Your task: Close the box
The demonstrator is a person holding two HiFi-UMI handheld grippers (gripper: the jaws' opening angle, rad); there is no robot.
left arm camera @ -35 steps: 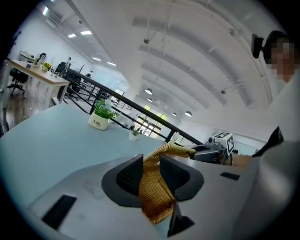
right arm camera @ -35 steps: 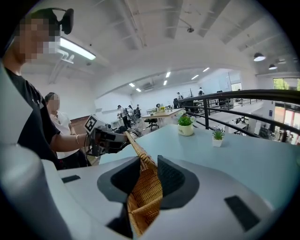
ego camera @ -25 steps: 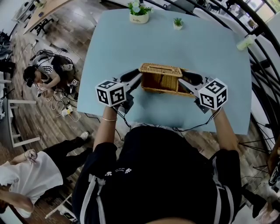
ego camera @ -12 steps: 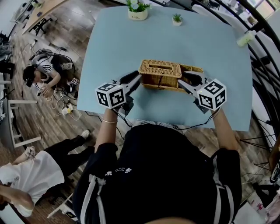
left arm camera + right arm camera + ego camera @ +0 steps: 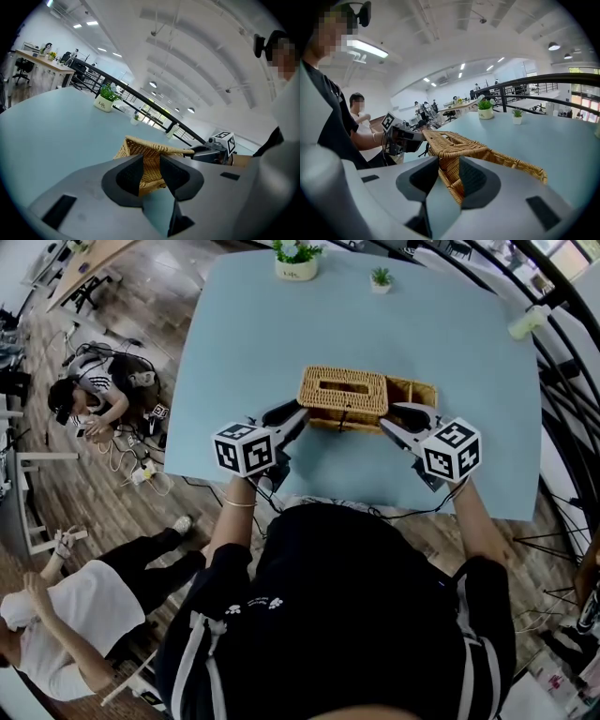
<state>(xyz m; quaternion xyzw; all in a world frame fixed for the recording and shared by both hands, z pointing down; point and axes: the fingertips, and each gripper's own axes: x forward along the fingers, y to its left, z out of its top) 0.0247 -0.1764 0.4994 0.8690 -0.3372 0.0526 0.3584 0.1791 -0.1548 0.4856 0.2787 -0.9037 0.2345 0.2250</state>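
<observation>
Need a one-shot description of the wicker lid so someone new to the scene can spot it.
On the light blue table, look between the left gripper and right gripper near the person. The wicker lid is the woven rectangle they clamp at each end. Unlike the open wicker base showing past its right end, it has a long slot in its top.

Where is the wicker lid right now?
Head view, mid-table: the wicker lid is gripped at its ends by the left tongs and right tongs, over the wicker box, whose right end shows.
</observation>
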